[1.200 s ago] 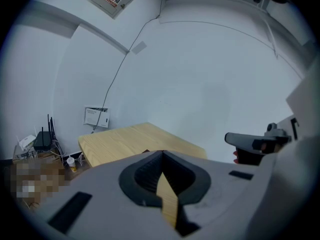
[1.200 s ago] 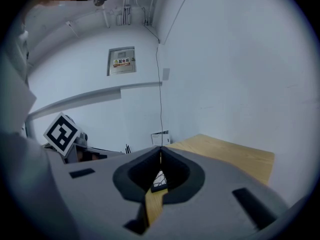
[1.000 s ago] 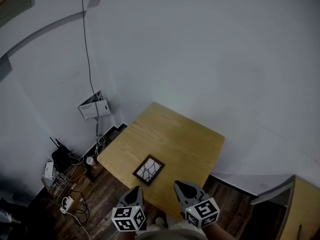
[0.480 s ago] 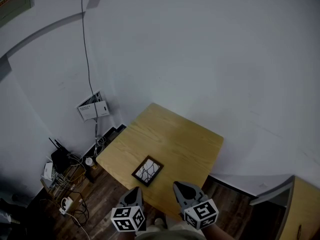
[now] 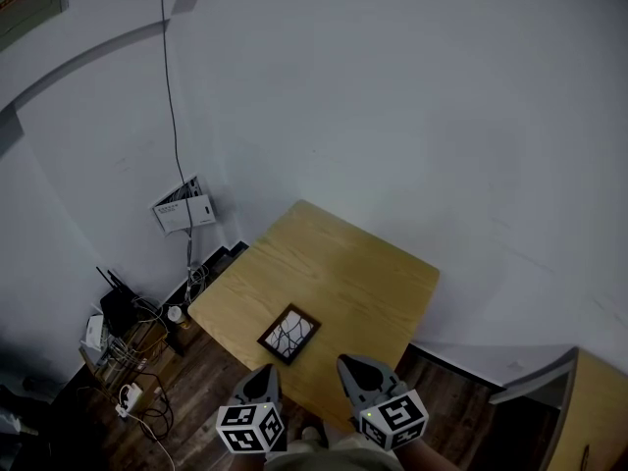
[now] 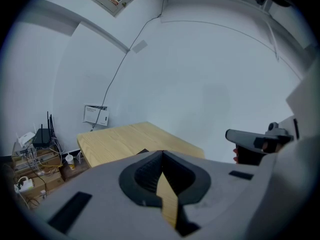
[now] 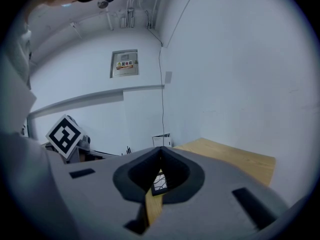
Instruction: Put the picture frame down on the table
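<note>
1. Head view: from high above, looking steeply down, well apart from the worktop (image 5: 334,263); the left tongs (image 5: 262,383) and right tongs (image 5: 359,371) sit at its bottom edge.
2. Left gripper view: low, along its own tongs, facing across the worktop to the wall (image 6: 200,84) ahead.
3. Right gripper view: likewise; the picture frame (image 7: 159,180) shows ahead of its tips.
4. All three share the worktop ahead of the tongs.

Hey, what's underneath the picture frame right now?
The picture frame lies flat on the wooden table. The patch beneath it is covered, so anything there cannot be seen.
</note>
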Tool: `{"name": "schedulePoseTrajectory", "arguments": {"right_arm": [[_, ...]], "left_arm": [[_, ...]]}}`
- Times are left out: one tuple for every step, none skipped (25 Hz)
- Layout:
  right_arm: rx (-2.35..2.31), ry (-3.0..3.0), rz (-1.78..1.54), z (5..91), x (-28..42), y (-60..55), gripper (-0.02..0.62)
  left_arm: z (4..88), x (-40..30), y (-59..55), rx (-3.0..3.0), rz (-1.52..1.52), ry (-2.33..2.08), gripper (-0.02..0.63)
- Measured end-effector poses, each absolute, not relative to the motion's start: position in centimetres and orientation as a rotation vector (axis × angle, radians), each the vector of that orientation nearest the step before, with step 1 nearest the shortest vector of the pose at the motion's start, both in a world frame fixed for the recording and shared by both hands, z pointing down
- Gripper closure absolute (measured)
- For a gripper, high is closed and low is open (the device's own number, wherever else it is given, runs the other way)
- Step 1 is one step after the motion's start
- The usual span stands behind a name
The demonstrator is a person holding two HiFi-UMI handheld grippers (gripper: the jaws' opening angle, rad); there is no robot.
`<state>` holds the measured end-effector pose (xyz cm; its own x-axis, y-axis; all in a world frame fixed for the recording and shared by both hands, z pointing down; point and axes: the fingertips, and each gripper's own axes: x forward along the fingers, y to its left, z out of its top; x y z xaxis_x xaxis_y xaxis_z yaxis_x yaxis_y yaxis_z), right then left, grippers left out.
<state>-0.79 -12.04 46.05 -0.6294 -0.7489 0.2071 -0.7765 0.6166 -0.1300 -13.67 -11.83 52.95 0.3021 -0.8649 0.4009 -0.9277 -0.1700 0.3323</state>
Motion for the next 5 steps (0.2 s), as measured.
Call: {"name": "schedulePoseTrajectory", "arguments": {"right_arm": [[1.278,-2.704,0.315,45.92,-0.90,-12.09,0.595],[1.274,-2.704,0.318,45.93,-0.98,-12.11,0.595],[1.269,-2.702,0.322,46.00,-1.05,-12.11,0.595],[1.265,-2.701,0.324,46.07,-1.13,-12.11,0.595],[1.261,-2.700,0.327,46.13,-1.20,-12.12,0.595]], "left_arm": [[52.90,-13.71,-11.87,2.061,0.160,-1.589,0.603],[52.86,-13.77,-11.89,2.060,0.158,-1.590,0.603],[52.82,-13.83,-11.90,2.059,0.157,-1.591,0.603],[52.78,-13.89,-11.90,2.057,0.155,-1.592,0.603],[52.75,-13.95,-11.91,2.056,0.153,-1.593,0.603]]}}
